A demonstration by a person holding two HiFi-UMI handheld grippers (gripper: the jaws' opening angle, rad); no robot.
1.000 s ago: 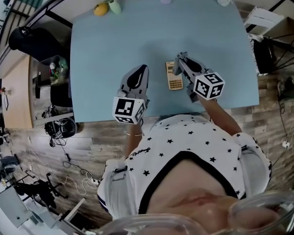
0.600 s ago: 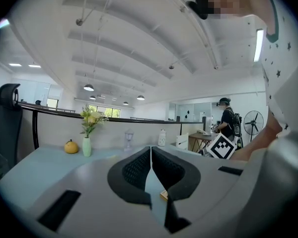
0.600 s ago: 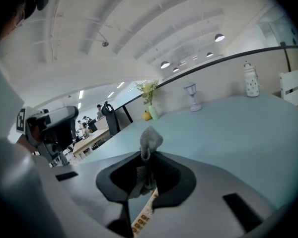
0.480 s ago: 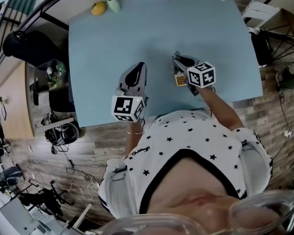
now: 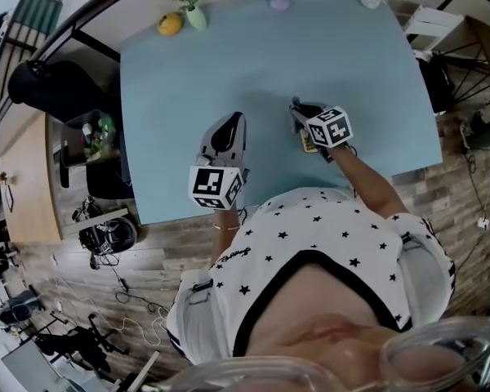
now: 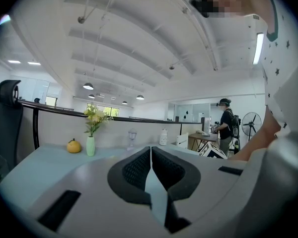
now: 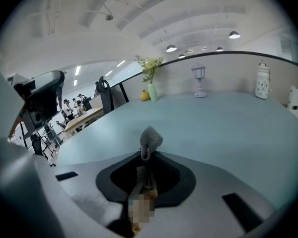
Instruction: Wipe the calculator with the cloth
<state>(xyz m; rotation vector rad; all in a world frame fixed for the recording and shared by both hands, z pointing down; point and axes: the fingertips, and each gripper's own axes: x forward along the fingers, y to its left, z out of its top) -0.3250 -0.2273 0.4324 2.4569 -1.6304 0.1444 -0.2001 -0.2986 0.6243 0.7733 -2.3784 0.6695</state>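
Wiping step in hand, by my reading: the right gripper had its jaws closed tight on a small grey cloth, a knob of which stuck out past the tips. In the head view this gripper lay low over the calculator, which sat on the blue table near its front edge, at roughly 3 o'clock from the left gripper. Only a yellowish sliver of the calculator showed beside the marker cube. Whether the cloth actually touched the calculator, I could not tell. The left gripper rested on the table well apart from the calculator, jaws together at the tips with nothing between them. The next move probably called for drawing the cloth along the calculator's face with light pressure (the left gripper could steady the body if it slid). Writing: none legible. The cubes bore only black-and-white square markers, key print on the calculator was too small to read, and a short script on the shirt sleeve was too fine to make out.
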